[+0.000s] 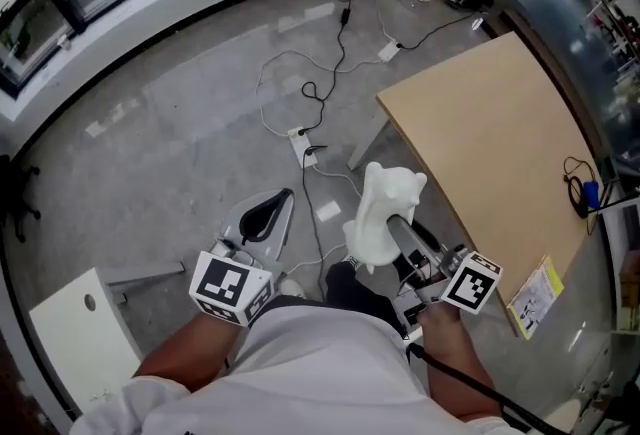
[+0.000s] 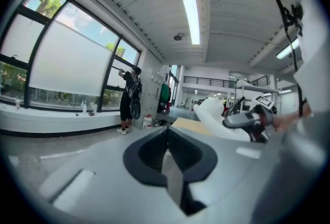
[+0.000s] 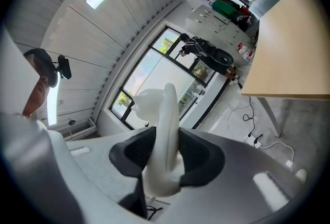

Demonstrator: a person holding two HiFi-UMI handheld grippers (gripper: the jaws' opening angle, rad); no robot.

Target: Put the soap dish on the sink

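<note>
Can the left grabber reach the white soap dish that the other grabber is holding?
Probably yes. The white moulded soap dish is up in the air, clamped in the right gripper, and nothing stands between it and the left gripper beside it. The left jaws are shut, so they'd need to open first.

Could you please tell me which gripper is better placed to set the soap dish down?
Right. The right gripper is clamped on the white soap dish, while the left gripper is shut on nothing. No sink shows in any view.
</note>
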